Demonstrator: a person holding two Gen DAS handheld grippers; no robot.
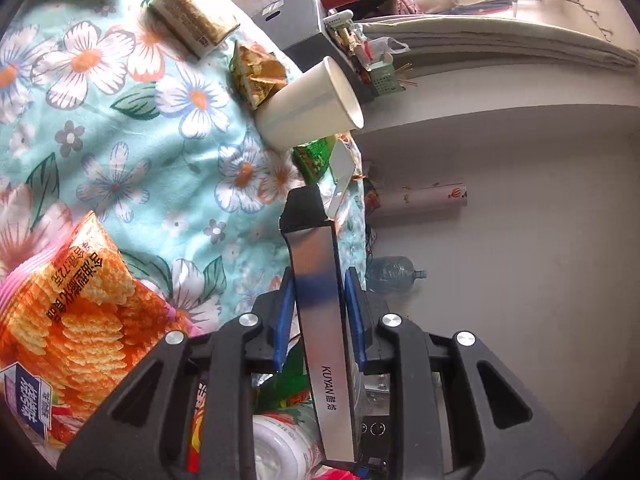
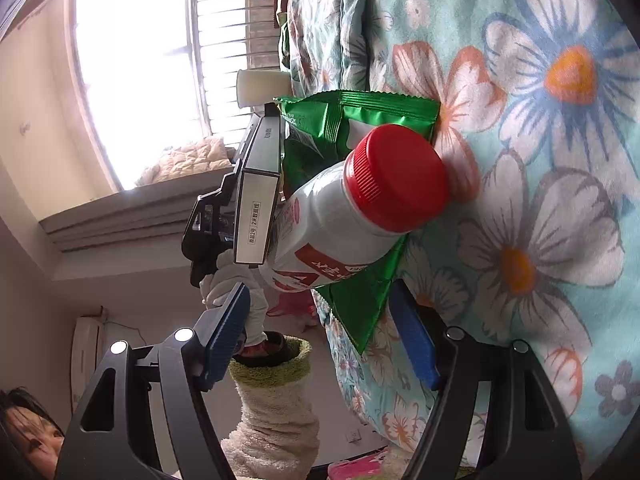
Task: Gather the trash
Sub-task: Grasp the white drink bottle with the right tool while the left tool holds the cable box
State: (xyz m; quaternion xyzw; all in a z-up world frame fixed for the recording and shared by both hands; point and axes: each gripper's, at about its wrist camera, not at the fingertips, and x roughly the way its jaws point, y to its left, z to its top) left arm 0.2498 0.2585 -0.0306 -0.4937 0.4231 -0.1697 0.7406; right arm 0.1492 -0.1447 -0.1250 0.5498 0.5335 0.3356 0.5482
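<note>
Ahead of my left gripper (image 1: 320,312), the silver box (image 1: 320,320) fills the gap between its fingers. Beyond it, a paper cup (image 1: 310,106) and green wrapper (image 1: 314,156) crowd the cloth's edge; open floral cloth (image 1: 132,152) lies leftward. My right gripper (image 2: 320,340) faces a red-capped bottle (image 2: 360,208) on a green packet (image 2: 360,308), bare cloth to the right.

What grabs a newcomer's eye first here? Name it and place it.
The silver KUYAN box, clamped between the left gripper's blue pads at the floral bedspread's edge. Then the red-capped white bottle lying on a green wrapper, just ahead of the open right gripper.
</note>
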